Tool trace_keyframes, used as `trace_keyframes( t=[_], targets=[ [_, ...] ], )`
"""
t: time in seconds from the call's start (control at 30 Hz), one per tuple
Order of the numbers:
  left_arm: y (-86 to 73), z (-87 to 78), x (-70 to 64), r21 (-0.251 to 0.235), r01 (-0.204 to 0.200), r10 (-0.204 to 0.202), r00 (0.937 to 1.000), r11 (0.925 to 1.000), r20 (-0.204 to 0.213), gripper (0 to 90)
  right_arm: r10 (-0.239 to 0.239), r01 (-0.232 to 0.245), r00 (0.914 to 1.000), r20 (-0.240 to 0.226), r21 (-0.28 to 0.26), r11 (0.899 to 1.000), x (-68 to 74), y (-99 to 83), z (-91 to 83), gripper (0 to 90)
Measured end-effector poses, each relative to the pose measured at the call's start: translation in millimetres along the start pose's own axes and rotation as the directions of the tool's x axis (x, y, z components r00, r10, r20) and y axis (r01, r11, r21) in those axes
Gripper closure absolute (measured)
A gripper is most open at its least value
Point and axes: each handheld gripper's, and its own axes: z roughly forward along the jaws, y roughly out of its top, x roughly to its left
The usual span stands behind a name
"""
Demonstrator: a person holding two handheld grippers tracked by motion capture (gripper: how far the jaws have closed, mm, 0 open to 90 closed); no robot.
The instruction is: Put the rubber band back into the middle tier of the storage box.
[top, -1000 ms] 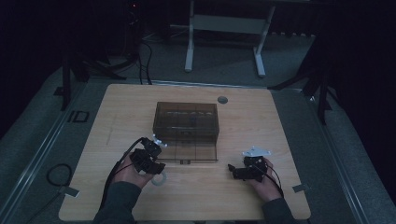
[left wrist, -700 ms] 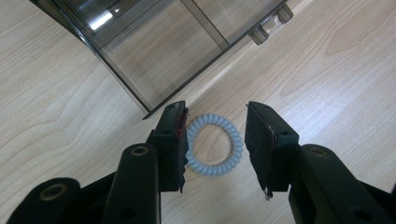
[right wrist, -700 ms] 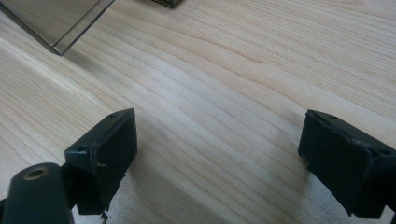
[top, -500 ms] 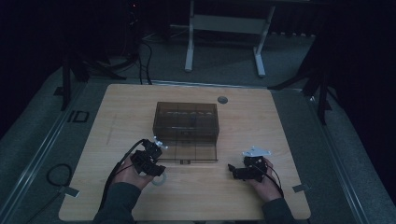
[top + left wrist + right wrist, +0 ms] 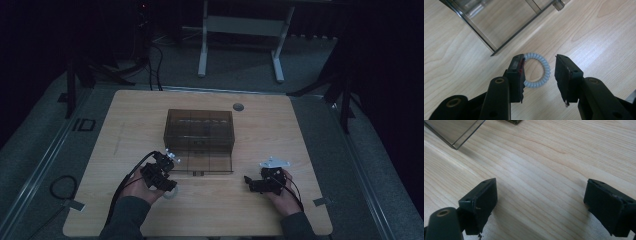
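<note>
Left gripper lined up on hair tie

On the wooden table (image 5: pixel 125 120), just off the clear box's (image 5: pixel 200 131) front corner, lies a pale coiled hair tie (image 5: pixel 537 70). Left gripper (image 5: pixel 539 75) straddles it, jaws apart, one against the coil, likely set to pinch it. Right gripper (image 5: pixel 540 203) idles wide over bare wood

High view very dim, bluish; surroundings nearly black, desk (image 5: pixel 280 130) the only lit area. Both gripper views bright, evenly lit, sharp on wood grain; near claw parts slightly soft. Faint glare on clear box (image 5: pixel 499 22).
</note>
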Motion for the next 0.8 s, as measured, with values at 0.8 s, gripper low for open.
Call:
trace_keyframes(
  t=[0.8],
  targets=[
    [-3.9, 15.7, 3.7, 0.043, 0.004, -0.005, 0.9998, 0.9991, 0.018, 58.9, -0.003, 0.003, 1.0000, -0.001, -0.001, 1.000, 0.0, -0.1, 0.0, 11.5]
  ],
)
